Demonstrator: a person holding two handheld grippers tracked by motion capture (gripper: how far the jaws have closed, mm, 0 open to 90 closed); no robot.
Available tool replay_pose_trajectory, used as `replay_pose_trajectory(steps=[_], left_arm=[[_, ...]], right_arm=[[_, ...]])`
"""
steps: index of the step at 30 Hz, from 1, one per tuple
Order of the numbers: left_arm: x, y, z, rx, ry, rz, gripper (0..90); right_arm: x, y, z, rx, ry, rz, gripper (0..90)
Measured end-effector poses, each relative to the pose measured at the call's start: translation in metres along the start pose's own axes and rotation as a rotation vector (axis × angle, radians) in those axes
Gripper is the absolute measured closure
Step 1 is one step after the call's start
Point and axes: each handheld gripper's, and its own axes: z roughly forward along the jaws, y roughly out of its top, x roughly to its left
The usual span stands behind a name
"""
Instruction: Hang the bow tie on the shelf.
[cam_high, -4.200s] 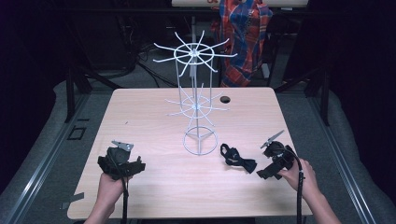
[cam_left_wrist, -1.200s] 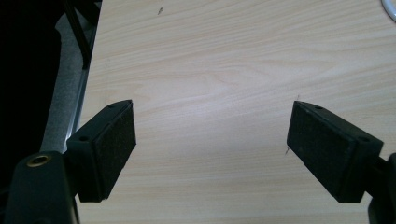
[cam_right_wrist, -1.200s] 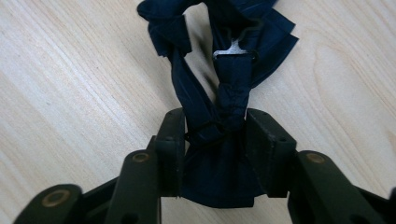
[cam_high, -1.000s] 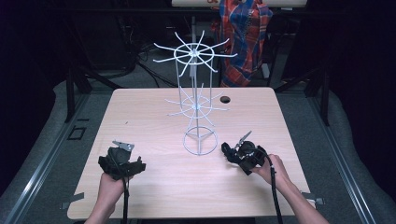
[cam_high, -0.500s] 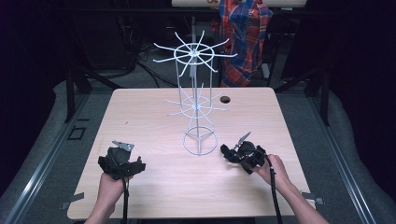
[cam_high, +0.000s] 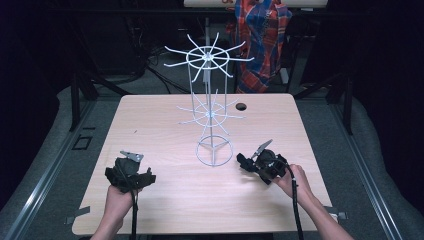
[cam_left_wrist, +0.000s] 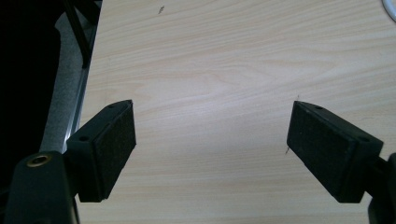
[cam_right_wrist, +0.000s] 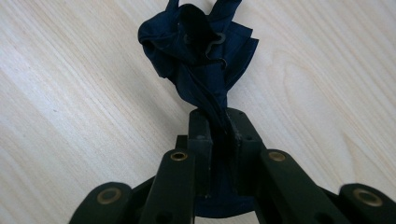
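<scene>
Right gripper view: right tool (cam_right_wrist: 219, 116) jaws just closed, clamped on dark blue fabric piece (cam_right_wrist: 198, 46), which bunches on the tabletop (cam_right_wrist: 70, 93) just ahead of the tips. Left tool (cam_left_wrist: 212, 140) jaws wide apart over bare wood.

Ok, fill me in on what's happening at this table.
A person works at a wooden table with a gripper in each hand. The right gripper has just closed its jaws on a dark blue cloth item, bunched up on the tabletop beside the base of a white wire rack. The left gripper rests open over bare wood, holding nothing. The cloth item is not yet on the rack.
</scene>
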Motion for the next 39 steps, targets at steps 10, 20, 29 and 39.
replay_pose_trajectory(steps=[10,20,29,39], left_arm=[[0.0,0.0,0.0,0.001,-0.001,0.001,15.7],[0.0,0.0,0.0,-0.001,0.001,-0.001,15.7],[0.0,0.0,0.0,0.0,0.0,0.001,15.7],[0.0,0.0,0.0,-0.002,0.0,-0.001,15.7]], right_arm=[[-0.009,-0.003,-0.013,-0.04,-0.011,0.028,81.2],[-0.014,-0.005,-0.02,-0.066,-0.027,0.045,81.4],[-0.018,-0.008,-0.025,-0.085,-0.036,0.062,81.5],[-0.024,-0.01,-0.03,-0.102,-0.054,0.081,81.6]])
